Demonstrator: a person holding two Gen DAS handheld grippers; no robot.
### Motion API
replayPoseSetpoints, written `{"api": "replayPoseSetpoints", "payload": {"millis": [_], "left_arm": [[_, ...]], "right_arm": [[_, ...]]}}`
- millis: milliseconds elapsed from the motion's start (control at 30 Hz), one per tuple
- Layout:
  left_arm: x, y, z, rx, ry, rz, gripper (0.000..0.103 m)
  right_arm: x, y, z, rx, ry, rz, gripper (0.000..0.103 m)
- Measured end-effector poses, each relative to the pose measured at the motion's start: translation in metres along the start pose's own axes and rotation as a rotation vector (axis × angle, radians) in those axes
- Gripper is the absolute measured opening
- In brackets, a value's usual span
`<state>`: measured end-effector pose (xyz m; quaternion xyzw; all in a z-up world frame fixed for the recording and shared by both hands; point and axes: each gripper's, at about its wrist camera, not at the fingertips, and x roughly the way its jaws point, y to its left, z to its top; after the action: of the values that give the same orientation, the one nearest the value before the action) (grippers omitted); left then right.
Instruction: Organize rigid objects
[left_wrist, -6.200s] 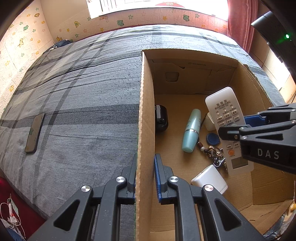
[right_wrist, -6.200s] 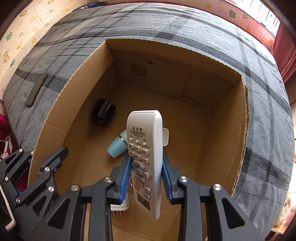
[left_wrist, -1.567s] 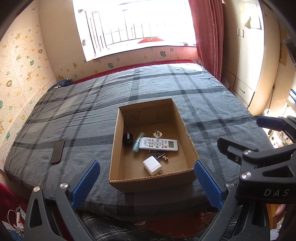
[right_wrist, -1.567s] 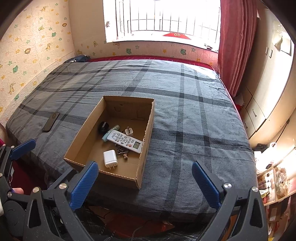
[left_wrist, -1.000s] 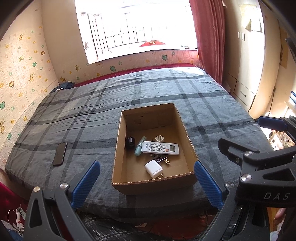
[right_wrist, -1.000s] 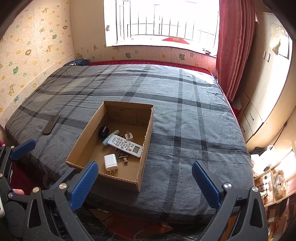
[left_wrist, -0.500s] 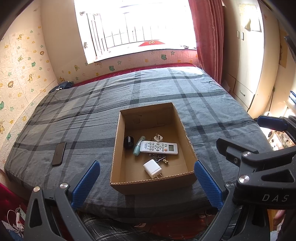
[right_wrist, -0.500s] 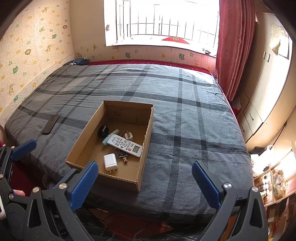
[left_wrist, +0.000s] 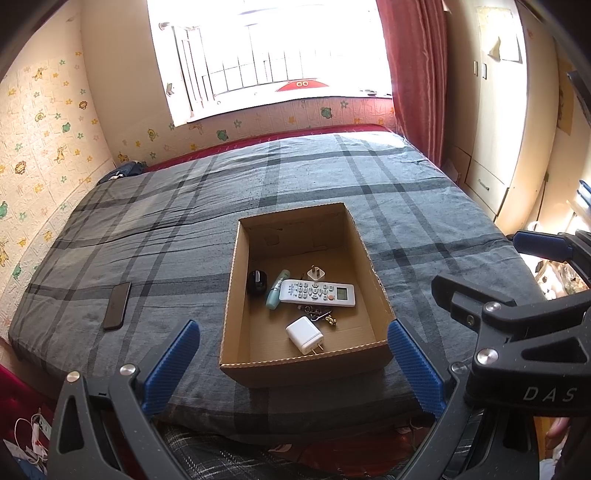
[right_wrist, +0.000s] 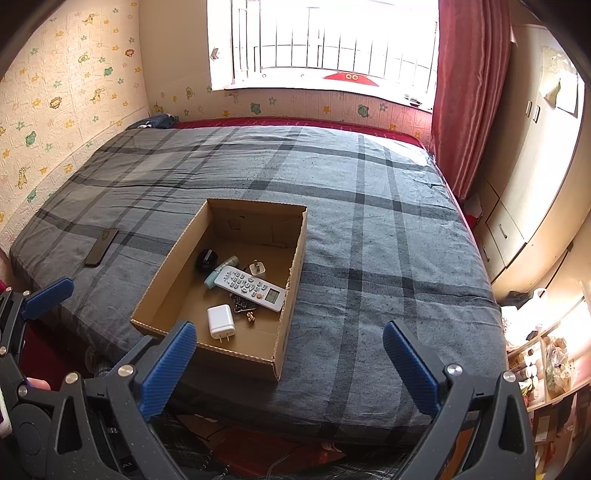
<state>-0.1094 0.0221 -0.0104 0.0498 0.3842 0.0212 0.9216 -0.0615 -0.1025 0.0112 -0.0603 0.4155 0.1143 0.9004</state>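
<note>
**Both grippers withdrawn, box loaded**

Here both tools hang clear of the bed, off its near edge. The left gripper has its jaws spread wide and holds nothing; the right gripper likewise stands with jaws wide apart and empty. This posture suits a completed placement, as a judgement: nothing is gripped, and the work lies ahead of the fingers, beyond reach.

The cardboard box sits on the plaid cover, framed between the left jaws and ahead of them; in the right wrist view it lies ahead of the left-hand finger, off centre. Its open top allows items to be dropped in from above.

Contents, near wall to far:
- white charger block, prongs toward the near wall
- key bunch, just behind the charger
- white remote control, lying flat and crosswise, partly over the keys
- pale teal tube, touching the remote's end
- small black object, beside the tube; type unclear
- white plug adapter, just behind the remote

A dark phone lies on the cover well outside the left-hand finger, apart from the box. Judged from the task, it may be the one item left to collect
</note>
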Motion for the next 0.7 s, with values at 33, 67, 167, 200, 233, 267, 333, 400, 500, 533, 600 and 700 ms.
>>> {"api": "replayPoseSetpoints", "payload": {"millis": [33, 67, 167, 200, 233, 267, 333, 400, 500, 533, 600, 700], "left_arm": [[0.0001, 0.0000, 0.0000, 0.001, 0.001, 0.001, 0.103], [0.0004, -0.0003, 0.0001, 0.001, 0.001, 0.001, 0.103], [0.0015, -0.0006, 0.0003, 0.002, 0.004, 0.003, 0.103], [0.0021, 0.0002, 0.0003, 0.001, 0.005, 0.002, 0.103], [0.0027, 0.0004, 0.0005, 0.000, 0.007, 0.001, 0.103], [0.0031, 0.0006, 0.0008, 0.001, 0.007, 0.000, 0.103], [0.0035, 0.0011, 0.0011, 0.001, 0.008, 0.001, 0.103], [0.0041, 0.0009, 0.0017, 0.004, 0.006, 0.003, 0.103], [0.0061, 0.0008, 0.0027, 0.006, 0.010, 0.003, 0.103], [0.0066, 0.0008, 0.0029, 0.006, 0.009, 0.002, 0.103], [0.0074, 0.0013, 0.0035, 0.007, 0.011, 0.000, 0.103], [0.0099, 0.0021, 0.0043, 0.008, 0.014, -0.002, 0.103]], "right_arm": [[-0.0001, -0.0001, 0.0003, -0.001, 0.000, 0.000, 0.103], [-0.0001, -0.0002, 0.0004, -0.001, 0.000, -0.002, 0.103], [0.0017, -0.0004, 0.0010, -0.002, 0.003, -0.002, 0.103], [0.0024, -0.0004, 0.0012, -0.002, 0.004, -0.001, 0.103], [0.0032, -0.0003, 0.0018, -0.002, 0.006, -0.001, 0.103], [0.0036, -0.0003, 0.0019, -0.002, 0.006, -0.001, 0.103], [0.0041, -0.0006, 0.0019, -0.003, 0.005, -0.002, 0.103], [0.0049, -0.0005, 0.0022, -0.003, 0.003, -0.001, 0.103], [0.0052, -0.0006, 0.0023, -0.003, 0.004, -0.001, 0.103], [0.0054, -0.0008, 0.0023, -0.003, 0.005, 0.000, 0.103], [0.0054, -0.0007, 0.0025, -0.003, 0.004, -0.002, 0.103], [0.0077, -0.0009, 0.0030, -0.003, 0.006, -0.004, 0.103]]}}
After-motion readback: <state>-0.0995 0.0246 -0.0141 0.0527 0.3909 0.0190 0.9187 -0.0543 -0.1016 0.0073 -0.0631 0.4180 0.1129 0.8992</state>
